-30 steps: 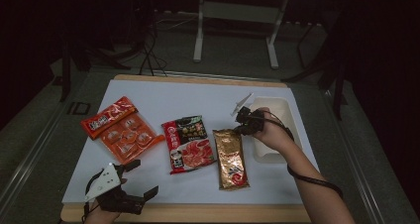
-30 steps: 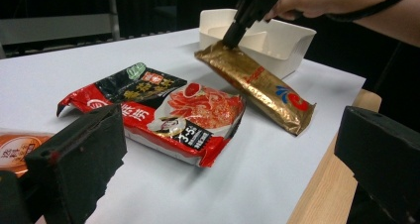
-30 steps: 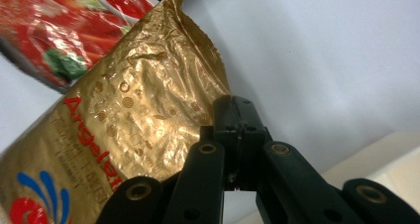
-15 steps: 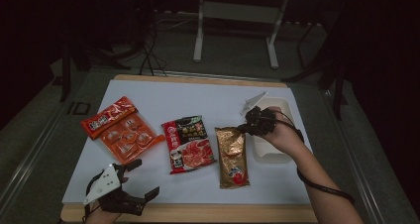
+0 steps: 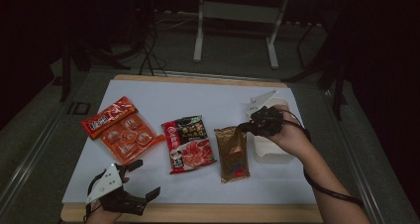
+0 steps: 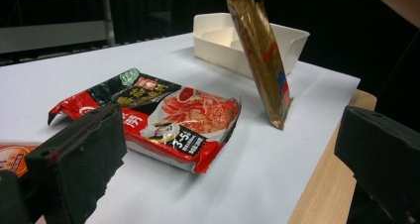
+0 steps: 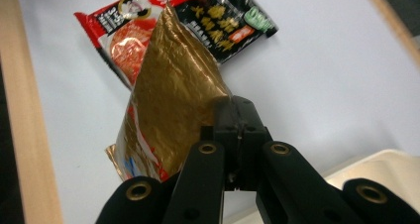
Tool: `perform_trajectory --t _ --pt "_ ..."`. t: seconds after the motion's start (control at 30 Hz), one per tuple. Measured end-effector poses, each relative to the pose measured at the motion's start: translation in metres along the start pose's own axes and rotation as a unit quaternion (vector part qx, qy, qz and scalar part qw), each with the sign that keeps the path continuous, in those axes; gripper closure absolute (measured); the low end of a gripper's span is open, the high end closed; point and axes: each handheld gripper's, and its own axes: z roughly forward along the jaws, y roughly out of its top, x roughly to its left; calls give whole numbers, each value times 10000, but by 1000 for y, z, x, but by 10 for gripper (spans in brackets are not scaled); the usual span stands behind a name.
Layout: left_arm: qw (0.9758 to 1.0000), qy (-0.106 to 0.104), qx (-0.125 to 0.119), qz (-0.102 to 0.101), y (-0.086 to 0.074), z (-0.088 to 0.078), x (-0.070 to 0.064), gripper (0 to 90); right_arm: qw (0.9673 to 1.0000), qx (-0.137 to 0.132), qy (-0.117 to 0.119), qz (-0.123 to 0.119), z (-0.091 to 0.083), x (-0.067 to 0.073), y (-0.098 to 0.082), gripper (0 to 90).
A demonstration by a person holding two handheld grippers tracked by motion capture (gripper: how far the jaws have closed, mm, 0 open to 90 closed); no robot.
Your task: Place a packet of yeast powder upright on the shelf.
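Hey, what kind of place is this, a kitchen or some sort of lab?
Probably a dim lab or recording workspace, not a kitchen. A wood-edged table with a white top sheet carries food packets laid out in a row, a hand-held black two-jaw gripper waits at its near edge, and a pale metal stand stands on the dark floor behind.

The high view looks forward and down from above the near table [image 5: 208, 211] edge. The left gripper view sits low at that edge, facing across toward the tray [image 6: 277, 38]. The right gripper view looks steeply down, close on the gold packet [image 7: 168, 120]. All three share the packet [image 5: 232, 154] [image 6: 262, 60] and the red packet [image 5: 188, 143] [image 6: 163, 120] [image 7: 143, 26] beside it.
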Motion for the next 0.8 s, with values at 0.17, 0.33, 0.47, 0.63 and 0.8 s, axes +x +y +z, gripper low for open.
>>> perform_trajectory --t 0.17,0.33,0.47,0.63,0.8 --pt "10000 -8 4 -13 0 0 1 2 9998 -101 -120 -76 -10 2 5 900" --pt "10000 -1 21 -34 -1 0 1 2 9992 -240 -307 -71 -21 -4 12 900" --pt "10000 -2 28 -48 -1 1 2 3 9980 -408 -487 20 -31 -12 18 900" --pt "10000 2 32 -49 -2 1 2 2 9959 -544 -696 170 -44 -27 26 900" --pt "10000 14 19 -63 -2 1 2 3 9932 -727 -852 312 -60 -39 32 900"
